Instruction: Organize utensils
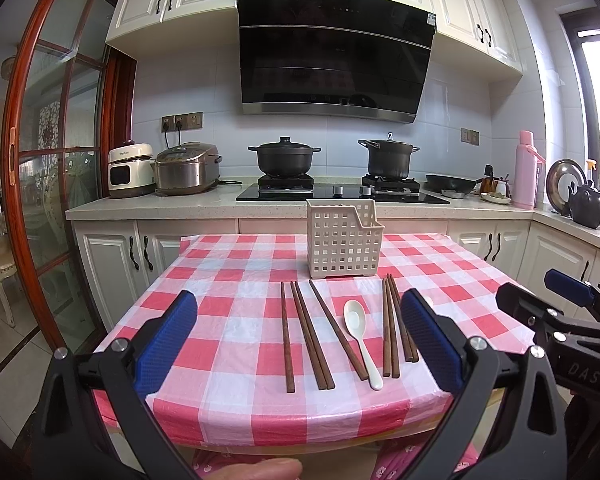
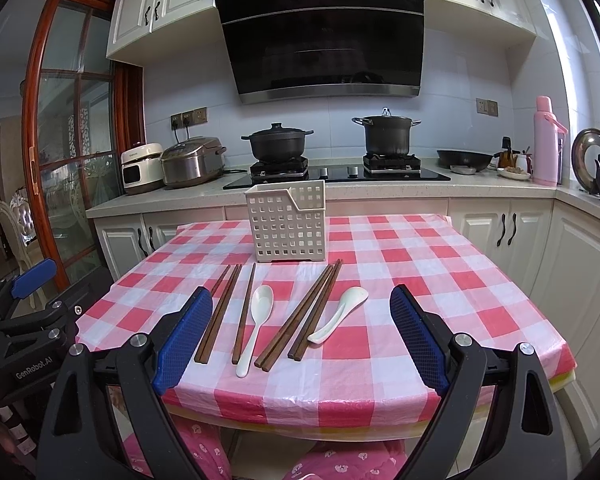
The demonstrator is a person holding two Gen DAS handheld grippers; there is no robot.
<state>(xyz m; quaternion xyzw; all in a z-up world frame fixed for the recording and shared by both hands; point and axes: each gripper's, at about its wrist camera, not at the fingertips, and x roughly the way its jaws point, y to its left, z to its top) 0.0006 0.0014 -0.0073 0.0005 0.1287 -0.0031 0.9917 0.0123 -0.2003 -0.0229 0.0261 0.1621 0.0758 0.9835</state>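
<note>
A table draped in a red-and-white checked plastic cloth (image 2: pixel 400 248) stood before the kitchen counter. Toward its far side sat an upright cream plastic lattice utensil basket (image 2: pixel 286 222). In front of the basket lay several dark brown wooden chopsticks (image 2: pixel 300 316), roughly side by side, with two white ceramic spoons: one (image 2: pixel 256 324) among the chopsticks, the other (image 2: pixel 340 314) just right of them. The left gripper (image 1: pixel 300 344) and right gripper (image 2: pixel 302 334) hung above the near edge, jaws spread wide, holding nothing.
</note>
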